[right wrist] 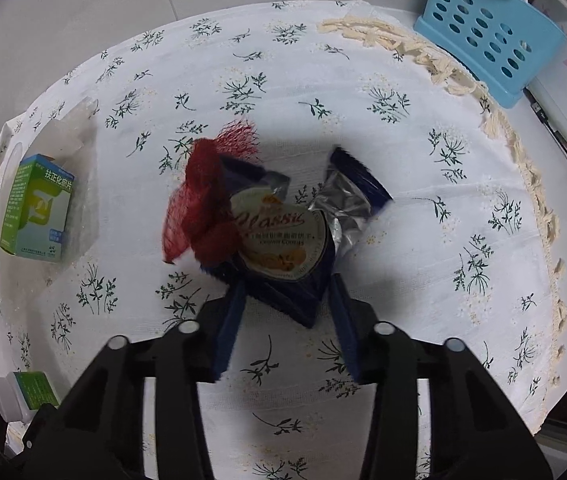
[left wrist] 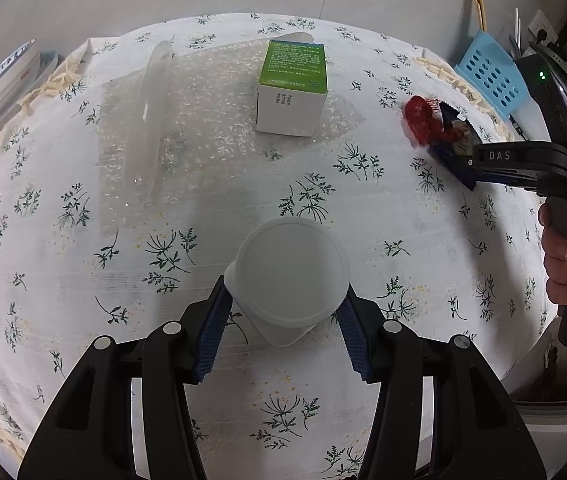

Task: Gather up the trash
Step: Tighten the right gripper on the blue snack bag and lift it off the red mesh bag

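Hiding cookie wrapper lower edge: right tool pads

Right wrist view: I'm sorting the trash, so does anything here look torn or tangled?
Yes. The navy cookie wrapper between the right gripper pads is ripped open, its silver lining folded outward. A red mesh net lies bunched against its left side, so both may lift together. The green medicine box looks intact.
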A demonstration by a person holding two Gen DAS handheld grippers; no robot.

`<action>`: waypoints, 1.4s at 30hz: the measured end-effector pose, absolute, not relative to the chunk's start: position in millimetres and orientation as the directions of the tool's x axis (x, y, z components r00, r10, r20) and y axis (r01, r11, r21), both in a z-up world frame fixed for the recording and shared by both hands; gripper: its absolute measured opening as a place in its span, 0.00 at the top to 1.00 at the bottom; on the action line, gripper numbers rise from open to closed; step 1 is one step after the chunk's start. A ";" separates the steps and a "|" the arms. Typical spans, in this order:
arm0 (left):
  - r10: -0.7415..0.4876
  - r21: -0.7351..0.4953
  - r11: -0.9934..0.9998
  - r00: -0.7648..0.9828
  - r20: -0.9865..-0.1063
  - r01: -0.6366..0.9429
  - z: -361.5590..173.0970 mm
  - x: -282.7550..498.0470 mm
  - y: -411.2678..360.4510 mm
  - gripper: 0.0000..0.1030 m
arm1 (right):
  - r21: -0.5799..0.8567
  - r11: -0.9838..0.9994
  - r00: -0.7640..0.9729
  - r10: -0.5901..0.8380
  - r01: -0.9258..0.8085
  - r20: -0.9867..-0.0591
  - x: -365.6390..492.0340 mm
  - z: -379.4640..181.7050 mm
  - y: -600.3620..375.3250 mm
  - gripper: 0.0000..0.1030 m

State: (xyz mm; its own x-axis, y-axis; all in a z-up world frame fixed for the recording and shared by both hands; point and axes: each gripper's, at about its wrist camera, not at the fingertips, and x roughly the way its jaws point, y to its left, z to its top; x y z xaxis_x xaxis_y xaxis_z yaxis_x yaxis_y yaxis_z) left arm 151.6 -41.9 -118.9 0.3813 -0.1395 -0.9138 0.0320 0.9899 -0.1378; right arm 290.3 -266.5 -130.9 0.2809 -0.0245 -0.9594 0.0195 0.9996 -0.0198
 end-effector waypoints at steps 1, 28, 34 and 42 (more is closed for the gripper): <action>-0.140 -0.139 0.990 0.382 -0.913 0.031 -118.6 151.5 -41.5 0.51 | -0.012 1.000 0.281 -0.017 0.021 -0.960 290.3 -131.3 -267.4 0.70; -0.158 -0.157 0.987 0.380 -0.911 0.034 -119.0 147.9 -46.9 0.51 | 0.031 0.996 0.364 0.000 0.078 -0.931 275.8 -106.6 -298.0 0.57; -0.161 -0.158 0.987 0.376 -0.912 0.038 -118.8 147.8 -48.3 0.51 | 0.059 0.989 0.349 0.009 0.134 -0.937 295.5 -108.3 -302.8 0.55; -0.164 -0.163 0.986 0.375 -0.913 0.034 -118.4 148.6 -45.6 0.51 | 0.081 0.980 0.325 0.018 0.180 -0.945 313.9 -114.1 -303.0 0.49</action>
